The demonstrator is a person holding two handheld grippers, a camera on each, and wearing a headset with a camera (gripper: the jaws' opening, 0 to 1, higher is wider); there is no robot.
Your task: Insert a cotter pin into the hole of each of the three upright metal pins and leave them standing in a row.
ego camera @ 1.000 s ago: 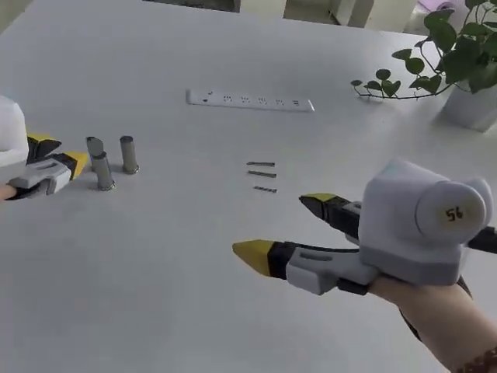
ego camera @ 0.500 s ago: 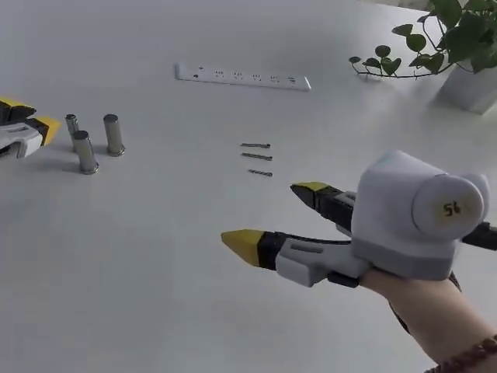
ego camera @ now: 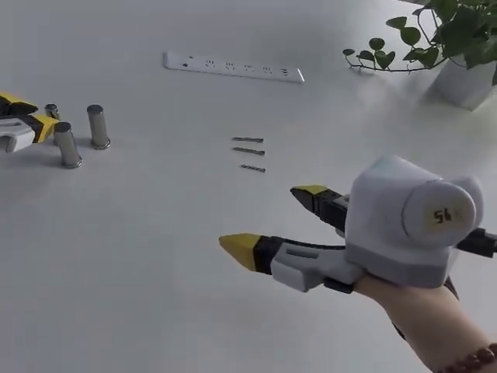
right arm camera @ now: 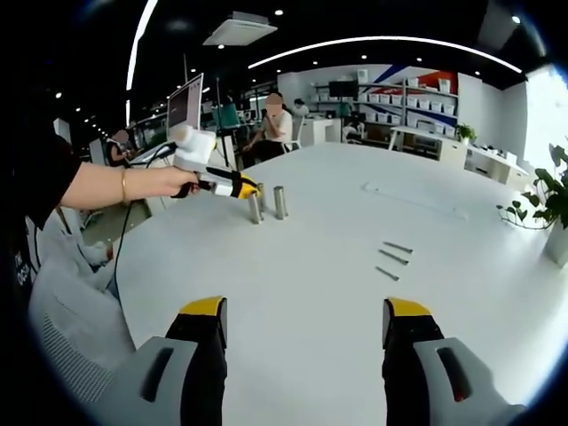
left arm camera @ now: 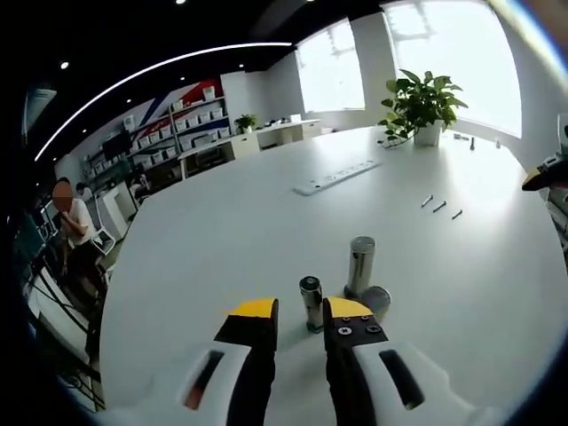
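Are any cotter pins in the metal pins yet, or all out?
All out. The three cotter pins lie loose on the table, well apart from the metal pins by the left gripper.

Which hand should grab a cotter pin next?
Probably right. The right hand-held gripper is open and nearer the cotter pins; the left hand-held gripper is far off, at the metal pins.

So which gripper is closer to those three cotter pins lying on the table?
Right. The right gripper hovers open just on the person's side of the cotter pins; the left gripper is far off to their left, beside the upright metal pins.
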